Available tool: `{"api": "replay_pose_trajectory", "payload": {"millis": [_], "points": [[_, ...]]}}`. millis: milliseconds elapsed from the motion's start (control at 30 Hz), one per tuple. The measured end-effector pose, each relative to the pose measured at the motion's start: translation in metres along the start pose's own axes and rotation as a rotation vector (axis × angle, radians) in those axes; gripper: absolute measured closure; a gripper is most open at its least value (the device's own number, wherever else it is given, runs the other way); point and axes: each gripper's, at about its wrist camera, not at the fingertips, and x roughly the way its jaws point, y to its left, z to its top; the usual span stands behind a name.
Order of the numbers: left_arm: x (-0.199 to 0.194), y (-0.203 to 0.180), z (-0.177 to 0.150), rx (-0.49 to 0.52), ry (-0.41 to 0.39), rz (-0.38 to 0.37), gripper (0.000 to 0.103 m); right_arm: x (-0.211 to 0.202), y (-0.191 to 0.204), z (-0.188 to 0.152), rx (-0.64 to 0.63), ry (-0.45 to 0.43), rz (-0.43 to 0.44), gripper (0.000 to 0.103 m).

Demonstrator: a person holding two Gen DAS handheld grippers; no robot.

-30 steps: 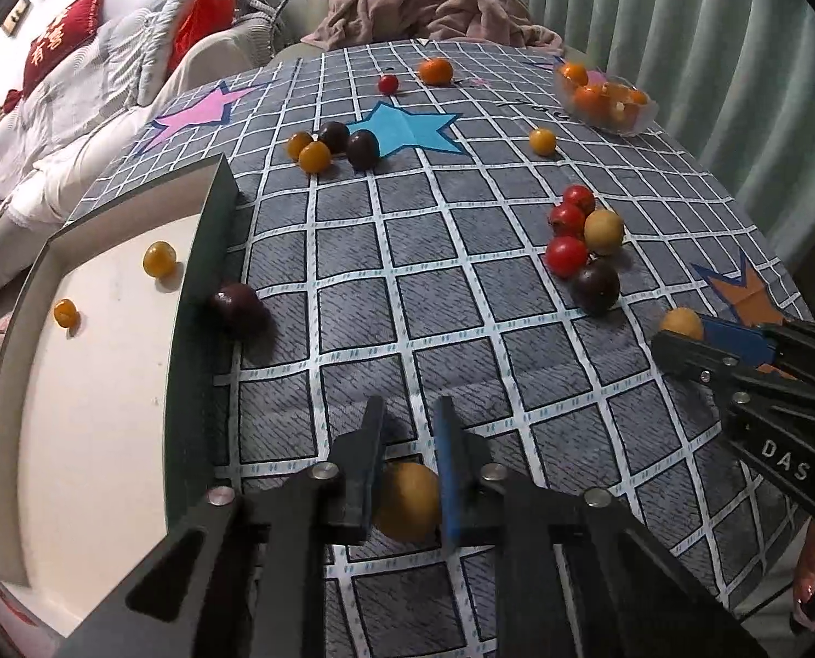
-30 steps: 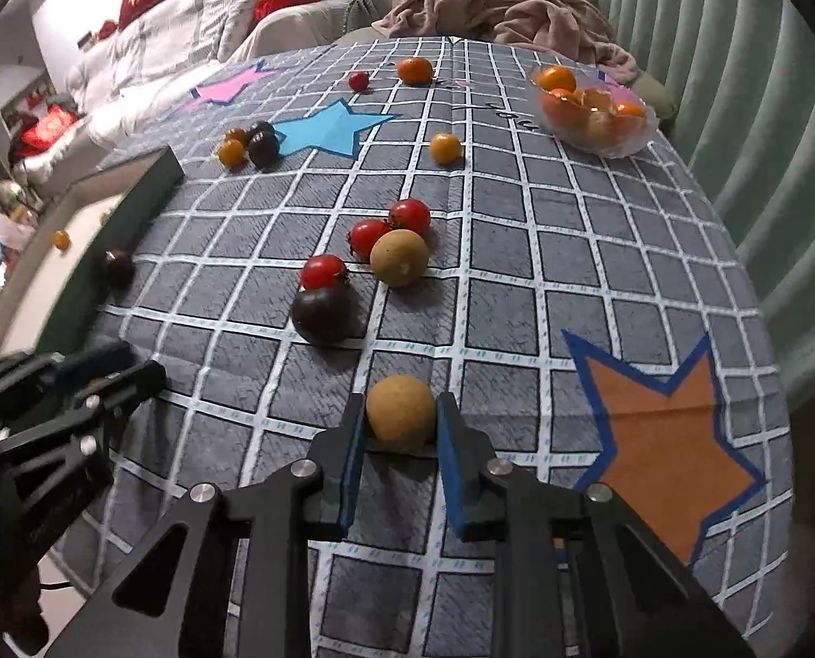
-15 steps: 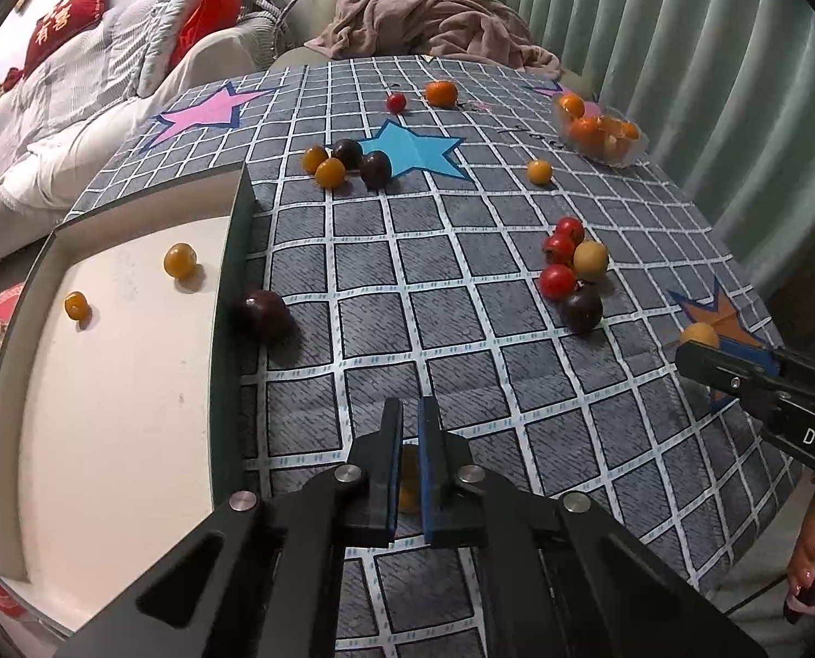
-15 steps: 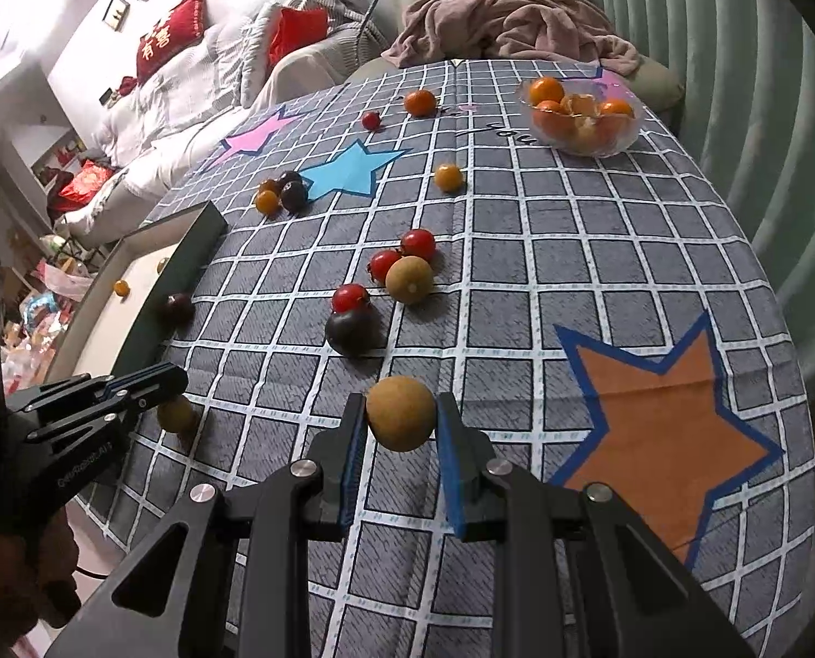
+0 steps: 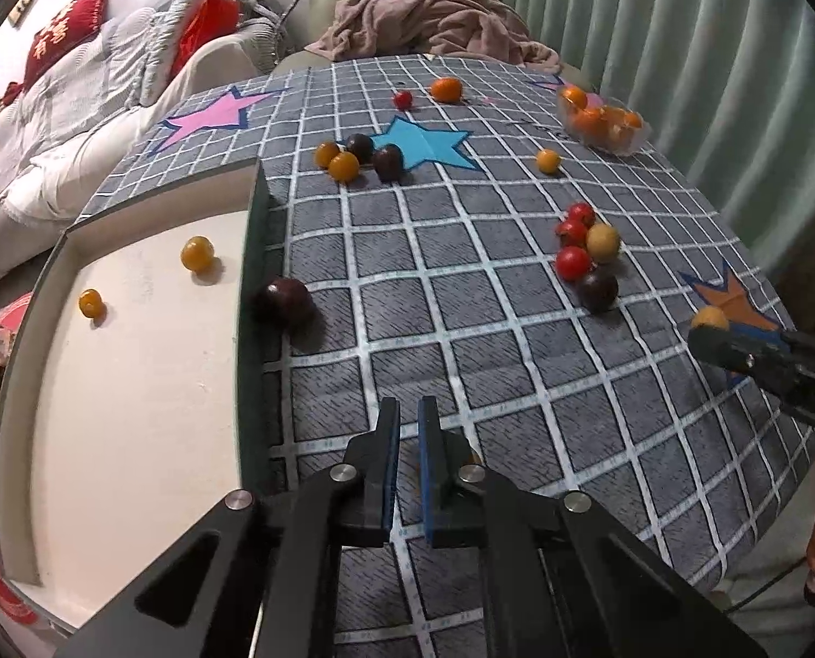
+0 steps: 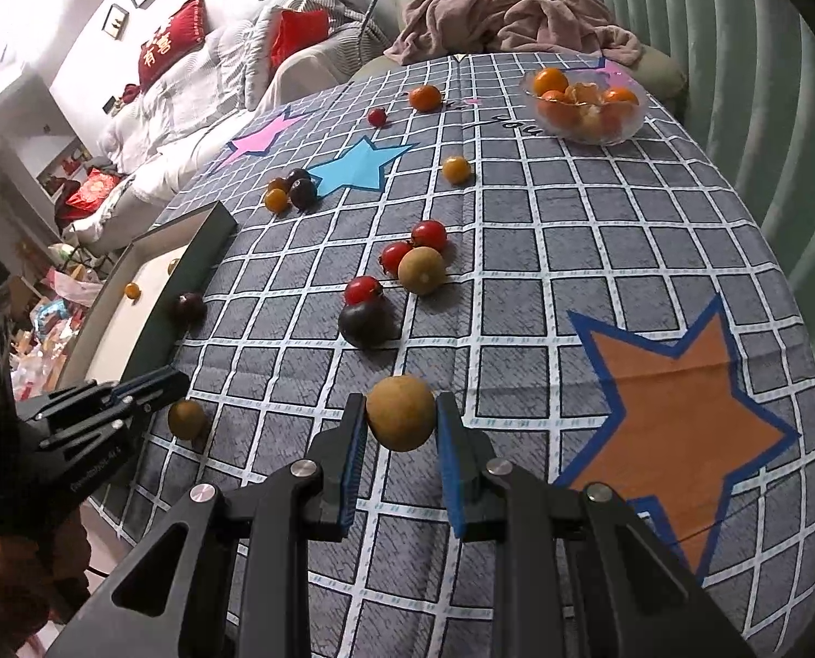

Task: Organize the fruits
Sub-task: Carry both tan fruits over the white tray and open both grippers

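My right gripper (image 6: 400,425) is shut on a tan round fruit (image 6: 400,419) and holds it above the checked tablecloth; it also shows in the left wrist view (image 5: 710,319). My left gripper (image 5: 405,417) has its jaws nearly together and nothing between them. A second tan fruit (image 6: 187,419) lies on the cloth just beside the left gripper (image 6: 149,384), almost hidden under its fingers in the left wrist view. Red tomatoes (image 6: 428,234), another tan fruit (image 6: 421,270) and a dark plum (image 6: 362,324) cluster mid-table.
A white tray with a dark rim (image 5: 251,285) stands at the left and holds two yellow fruits (image 5: 197,253). A dark plum (image 5: 285,300) rests against its rim. A glass bowl of oranges (image 6: 585,104) stands far right. More small fruits (image 5: 347,164) lie by the blue star.
My left gripper closed without the tan fruit, which slipped out and now lies on the cloth beside it. My right gripper lifted its tan fruit higher above the cloth.
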Motion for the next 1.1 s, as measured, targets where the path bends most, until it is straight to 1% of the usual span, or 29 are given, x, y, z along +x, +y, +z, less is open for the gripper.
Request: {"api": "replay_pose_trajectory", "payload": {"millis": [100,133,167,200,233,267,300,400,533,600,800,833,867,900,933,967,1033,1067,1100], "points": [[-0.005,-0.005,-0.002,0.023,-0.006,-0.009,0.094,-0.001,-0.001,0.000,0.005,-0.001,0.004,0.076],[-0.006,-0.007,-0.003,0.030,-0.010,-0.002,0.087,0.000,-0.001,0.000,0.004,0.000,0.005,0.076],[-0.007,-0.008,-0.003,0.033,-0.015,0.003,0.050,0.000,-0.001,0.000,0.002,0.002,0.006,0.076],[-0.009,-0.009,-0.004,0.030,-0.027,0.011,0.011,0.000,0.000,-0.001,0.000,0.004,0.007,0.076],[-0.014,-0.009,-0.006,0.022,-0.069,0.028,0.007,0.000,0.001,-0.001,-0.002,0.004,0.008,0.076],[-0.019,-0.010,-0.009,0.024,-0.106,0.038,0.007,0.000,0.002,-0.002,-0.003,0.004,0.008,0.076],[-0.020,-0.013,-0.010,0.040,-0.103,0.034,0.007,0.000,0.002,-0.002,-0.003,0.004,0.008,0.076],[-0.013,-0.019,-0.011,0.071,-0.072,0.057,0.007,0.001,0.005,-0.002,-0.007,0.008,0.008,0.076],[-0.011,-0.031,-0.012,0.098,-0.055,0.051,0.008,-0.001,0.009,-0.002,-0.014,0.005,0.007,0.076],[-0.010,-0.042,-0.013,0.135,-0.054,0.059,0.019,-0.001,0.010,-0.003,-0.016,0.006,0.005,0.076],[0.000,-0.066,-0.010,0.177,-0.030,0.024,0.020,-0.001,0.008,-0.004,-0.009,0.008,-0.002,0.076],[0.002,-0.071,-0.009,0.191,-0.027,0.028,0.025,-0.002,0.006,-0.004,-0.004,0.009,-0.004,0.076],[0.004,-0.073,-0.009,0.197,-0.020,0.032,0.036,-0.002,0.005,-0.005,0.000,0.008,-0.005,0.076],[0.008,-0.075,-0.010,0.201,0.002,0.029,0.045,-0.003,0.003,-0.005,0.003,0.007,-0.006,0.076],[0.012,-0.074,-0.010,0.194,0.024,0.025,0.048,-0.004,0.001,-0.005,0.006,0.007,-0.008,0.076],[0.011,-0.073,-0.010,0.178,0.012,0.013,0.052,-0.004,0.000,-0.005,0.006,0.007,-0.008,0.076],[0.012,-0.073,-0.009,0.171,0.016,0.004,0.068,-0.004,-0.001,-0.005,0.010,0.008,-0.009,0.076],[0.012,-0.073,-0.009,0.170,0.018,0.002,0.074,-0.002,-0.001,-0.005,0.013,0.013,-0.005,0.076],[0.012,-0.073,-0.008,0.168,0.019,-0.001,0.074,-0.002,-0.001,-0.006,0.014,0.015,-0.003,0.076]]}}
